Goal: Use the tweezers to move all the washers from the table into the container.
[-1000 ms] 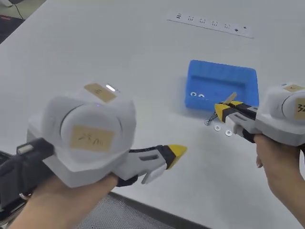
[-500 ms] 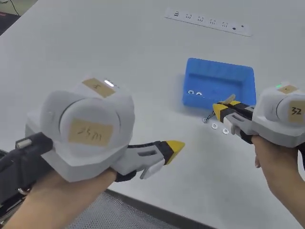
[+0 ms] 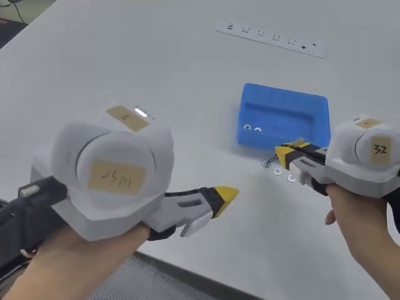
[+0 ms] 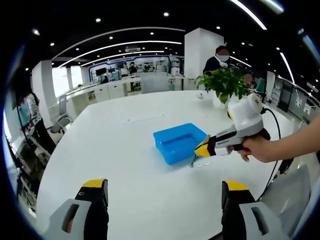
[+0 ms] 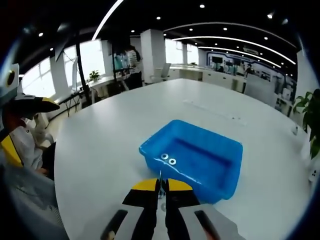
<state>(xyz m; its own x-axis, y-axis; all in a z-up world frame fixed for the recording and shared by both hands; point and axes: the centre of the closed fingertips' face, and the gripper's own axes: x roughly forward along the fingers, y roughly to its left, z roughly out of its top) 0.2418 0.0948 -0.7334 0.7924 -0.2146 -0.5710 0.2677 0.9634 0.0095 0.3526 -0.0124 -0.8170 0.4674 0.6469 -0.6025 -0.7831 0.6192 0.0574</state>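
The blue container [image 3: 284, 103] sits just ahead of your right hand-held gripper [image 3: 282, 153], with its near wall close to the yellow jaw tips. Two washers [image 3: 252, 129] lie side by side on its floor, just past that near wall.

The right gripper view shows them best. From your right hand-held gripper [image 5: 160, 186] the pair of washers [image 5: 168, 159] is almost straight ahead, inside the container [image 5: 220, 182]. The jaws are clenched on the tweezers [image 5: 160, 176], which show as a thin metal strip poking forward between the tips.

In the head view, loose washers [image 3: 277, 171] rest on the white worktop [image 3: 156, 81], just below and beside the right hand-held gripper's tips and outside the container. Whether the tweezers have one pinched, you cannot tell.

Your left hand-held gripper [image 3: 226, 195] hangs over the worktop, well apart from the container and level with the right one. Its own view shows the left hand-held gripper [image 4: 165, 186] released, with the jaws spread wide and nothing between them.

That view also shows the right hand-held gripper [image 4: 202, 149] from the side. The tweezers [image 4: 192, 160] angle down towards the loose washers [image 4: 202, 163] beside the container [image 4: 175, 150], whose contents are too small to make out there. Beyond it stand a potted plant [image 4: 225, 82] and a person [image 4: 218, 57].

A power strip [image 3: 272, 39] lies well beyond the container.
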